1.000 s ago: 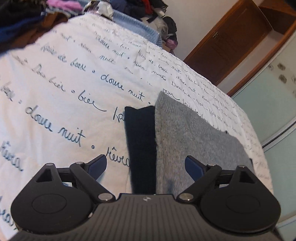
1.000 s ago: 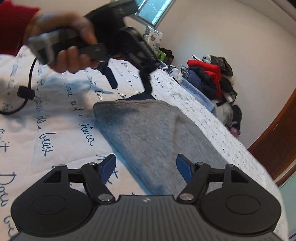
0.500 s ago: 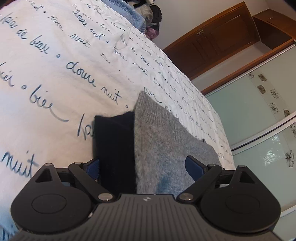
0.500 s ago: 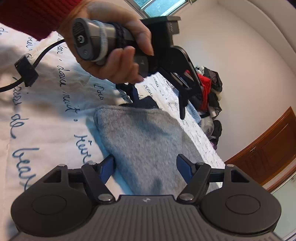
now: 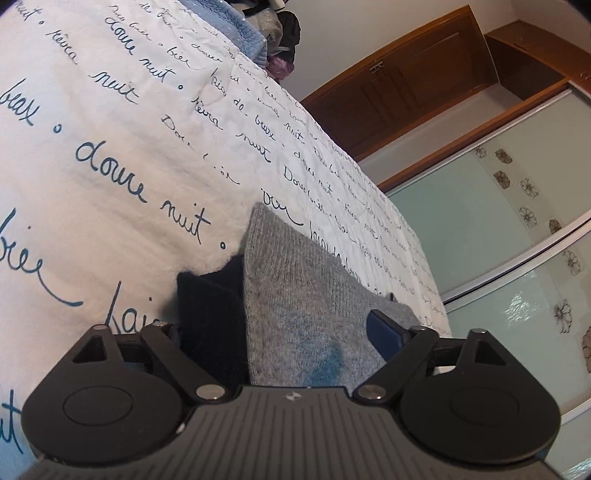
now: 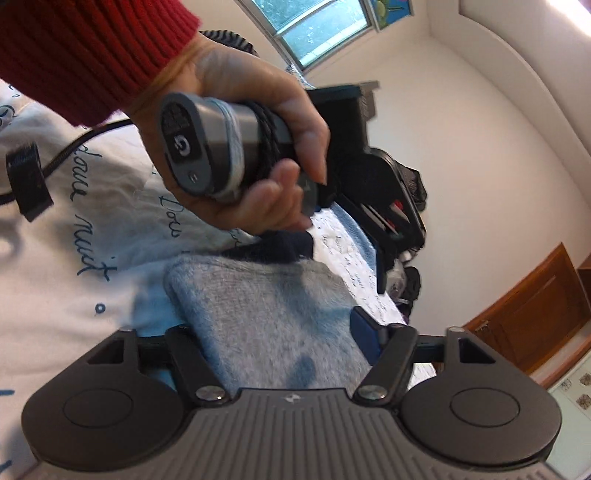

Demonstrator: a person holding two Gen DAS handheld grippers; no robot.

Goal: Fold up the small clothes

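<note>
White bedspread [image 5: 110,110] reads "douce nuit" in blue.

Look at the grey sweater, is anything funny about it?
A little. The grey sweater has a darker bluish patch near the left gripper, like a damp spot or shadow. A dark cloth sticks out beneath one side.

I see a bed under a white quilt [image 5: 122,110] printed with blue handwriting. Beyond its far edge stands a brown wooden door [image 5: 406,85] in a pale wall [image 6: 480,147]. Beside that door run frosted-glass wardrobe panels [image 5: 491,229] with flower motifs. Daylight enters through a window [image 6: 317,29] above the bed.
</note>
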